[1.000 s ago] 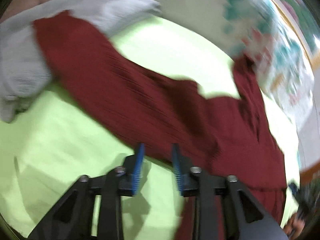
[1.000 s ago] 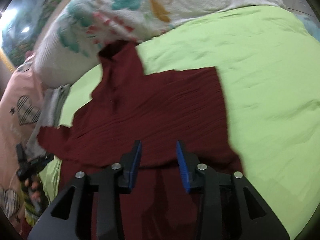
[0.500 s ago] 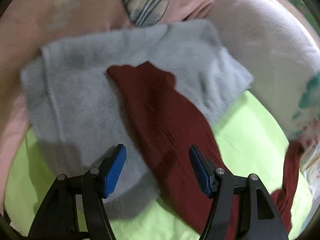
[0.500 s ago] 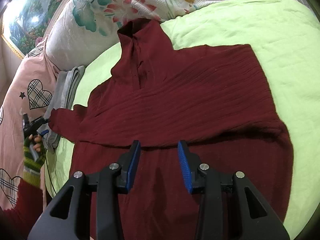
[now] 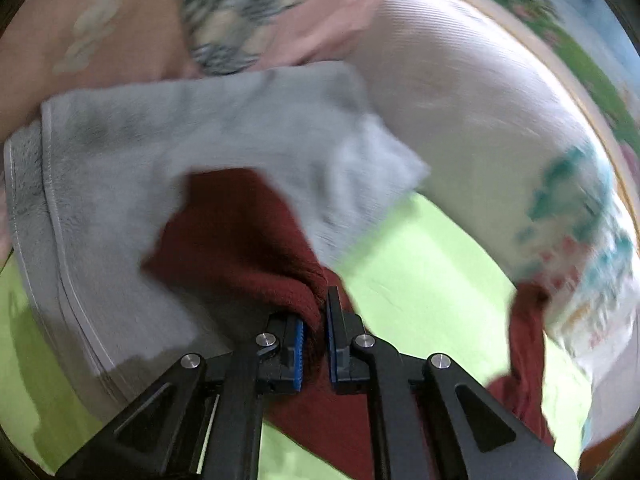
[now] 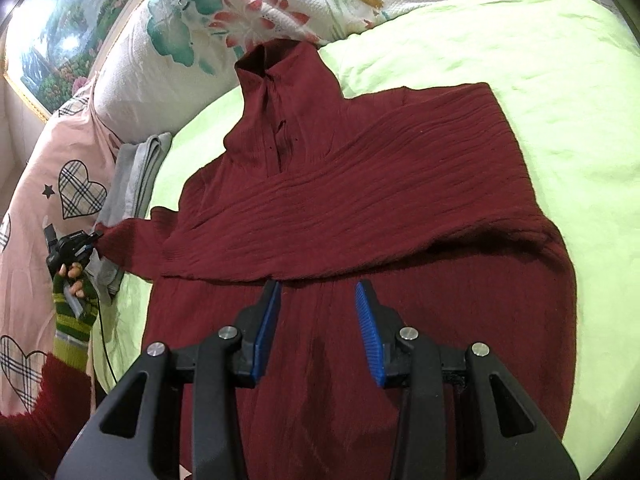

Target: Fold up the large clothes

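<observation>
Right wrist view: the maroon sweater [image 6: 360, 208] lies spread on the green sheet [image 6: 540, 60]. The left gripper [image 5: 314, 332] has just clamped onto its sleeve cuff (over a grey towel [image 5: 160, 140]); the right gripper [image 6: 318, 320] hovers parted, empty.

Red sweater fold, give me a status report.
Left gripper just closed on sleeve cuff; right gripper open above red sweater. Grey towel under cuff.

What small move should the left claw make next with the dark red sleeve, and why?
Probably carry it inward across the dark red ribbed sweater: the left claw, whose jaws have just closed, pinches the sleeve end over the folded grey towel, outside the body.
</observation>
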Demonstrator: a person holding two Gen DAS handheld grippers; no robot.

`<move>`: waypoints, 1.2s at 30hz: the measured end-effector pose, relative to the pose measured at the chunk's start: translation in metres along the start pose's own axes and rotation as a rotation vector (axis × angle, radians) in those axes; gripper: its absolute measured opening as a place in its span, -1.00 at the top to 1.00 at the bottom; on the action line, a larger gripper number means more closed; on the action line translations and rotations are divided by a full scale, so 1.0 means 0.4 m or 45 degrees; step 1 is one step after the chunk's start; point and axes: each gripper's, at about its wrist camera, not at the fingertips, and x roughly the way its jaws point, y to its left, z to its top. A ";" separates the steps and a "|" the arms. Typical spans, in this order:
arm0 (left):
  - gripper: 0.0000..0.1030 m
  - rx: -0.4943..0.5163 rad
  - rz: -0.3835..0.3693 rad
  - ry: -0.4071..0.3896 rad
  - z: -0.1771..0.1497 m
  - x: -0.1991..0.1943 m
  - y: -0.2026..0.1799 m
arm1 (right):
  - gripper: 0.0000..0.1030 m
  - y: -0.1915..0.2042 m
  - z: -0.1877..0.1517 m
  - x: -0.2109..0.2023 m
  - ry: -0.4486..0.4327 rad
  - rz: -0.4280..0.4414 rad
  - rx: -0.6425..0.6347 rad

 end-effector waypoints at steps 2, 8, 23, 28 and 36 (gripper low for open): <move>0.87 0.087 -0.062 -0.001 -0.047 -0.034 -0.085 | 0.22 -0.006 -0.003 -0.008 -0.010 0.009 0.014; 0.87 0.313 -0.290 0.077 -0.241 -0.079 -0.353 | 0.22 -0.024 -0.022 -0.036 -0.040 0.025 0.045; 0.82 0.838 -0.425 0.407 -0.727 0.048 -0.849 | 0.22 -0.126 -0.037 -0.122 -0.140 0.003 0.177; 0.23 0.867 -0.406 0.504 -0.787 0.062 -0.841 | 0.15 -0.126 -0.020 -0.140 -0.171 -0.003 0.179; -0.18 0.789 -0.382 0.447 -0.721 -0.083 -0.642 | -0.08 -0.022 0.016 -0.068 -0.137 0.026 0.044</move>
